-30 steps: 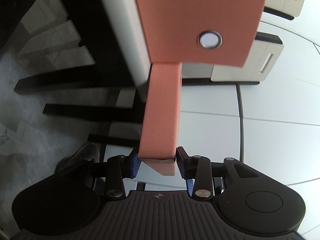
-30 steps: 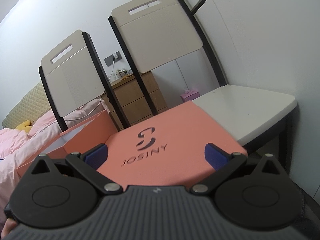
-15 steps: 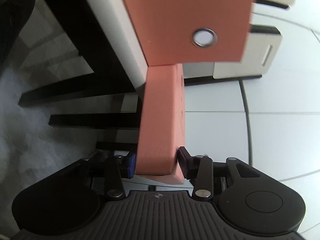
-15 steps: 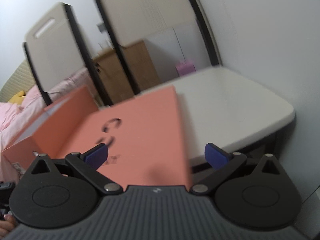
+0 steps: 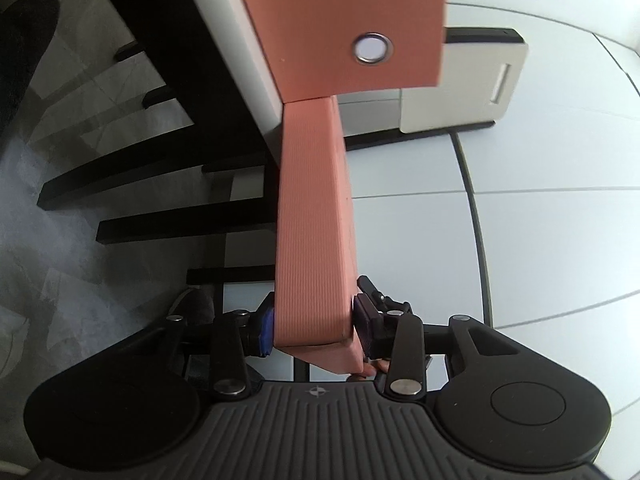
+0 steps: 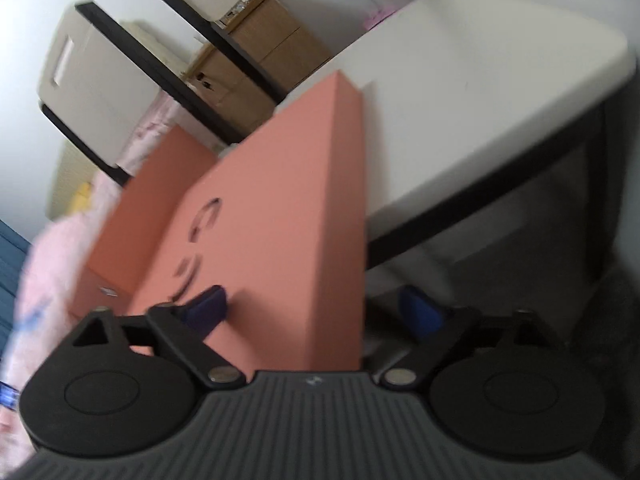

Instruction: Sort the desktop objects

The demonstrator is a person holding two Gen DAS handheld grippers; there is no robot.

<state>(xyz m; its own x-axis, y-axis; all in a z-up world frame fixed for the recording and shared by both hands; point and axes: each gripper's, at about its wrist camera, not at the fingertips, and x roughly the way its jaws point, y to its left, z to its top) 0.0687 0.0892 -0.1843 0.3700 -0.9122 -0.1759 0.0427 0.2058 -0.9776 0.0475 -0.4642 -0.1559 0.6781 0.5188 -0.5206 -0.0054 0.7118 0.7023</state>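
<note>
Box lid (image 5: pixel 316 240): clamped in my left gripper (image 5: pixel 314 330).
Right gripper (image 6: pixel 312 308): jaws closing, not yet gripping.
Progress: sorting unfinished, I judge.

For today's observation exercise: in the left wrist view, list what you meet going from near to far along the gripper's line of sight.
Left gripper shut on the box lid's edge → lid's broad face with metal eyelet → cream chair backs.

I see a white counter (image 6: pixel 480 92) on black legs against a plain white wall (image 6: pixel 32 20). Cream chair backs (image 6: pixel 92 92) with black frames stand behind it, near a wooden dresser (image 6: pixel 256 64). Grey tiled floor (image 5: pixel 52 240) lies below.
</note>
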